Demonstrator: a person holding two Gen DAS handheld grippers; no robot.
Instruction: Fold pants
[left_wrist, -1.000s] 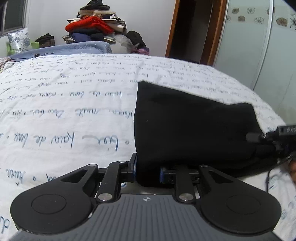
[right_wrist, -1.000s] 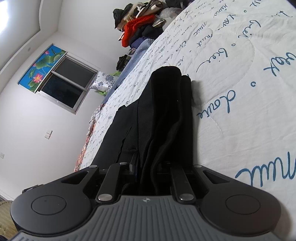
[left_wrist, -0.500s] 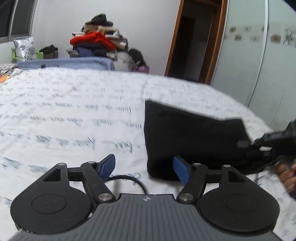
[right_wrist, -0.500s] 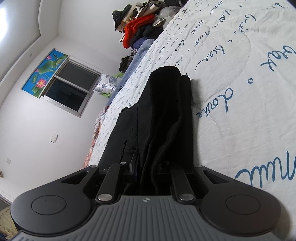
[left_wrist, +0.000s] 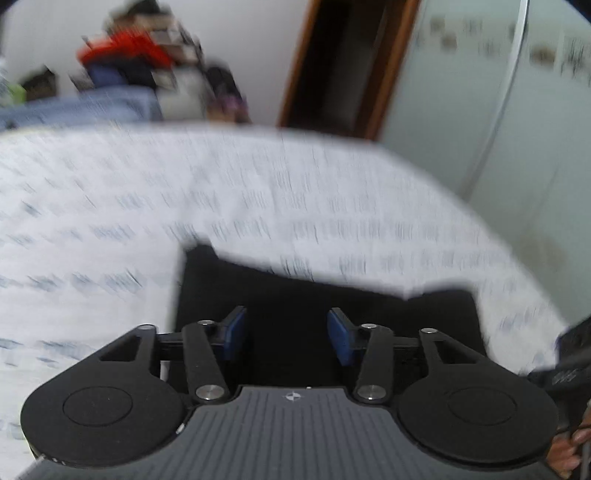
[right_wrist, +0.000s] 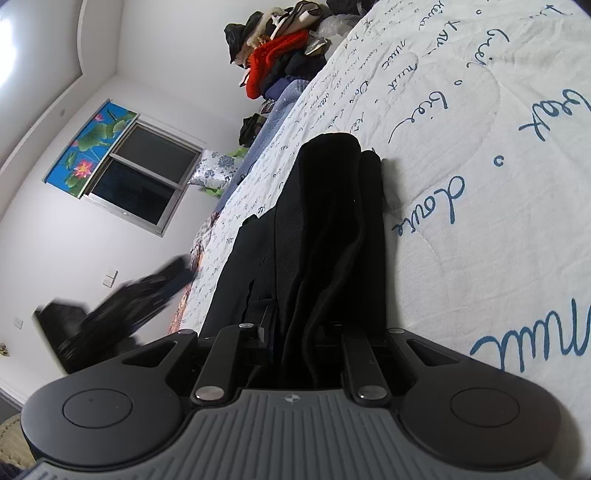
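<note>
While folded flat, black pants (left_wrist: 325, 295) (thick-layered) lie rectangular — edges bunched.

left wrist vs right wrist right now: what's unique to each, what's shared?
Left wrist only: doorway, frosted wardrobe door, left gripper open above the pants, its jaws just closing.

Right wrist only: window, lotus picture, right gripper shut on bunched fabric.

Both: black pants, script-print bedspread, clothes pile.
</note>
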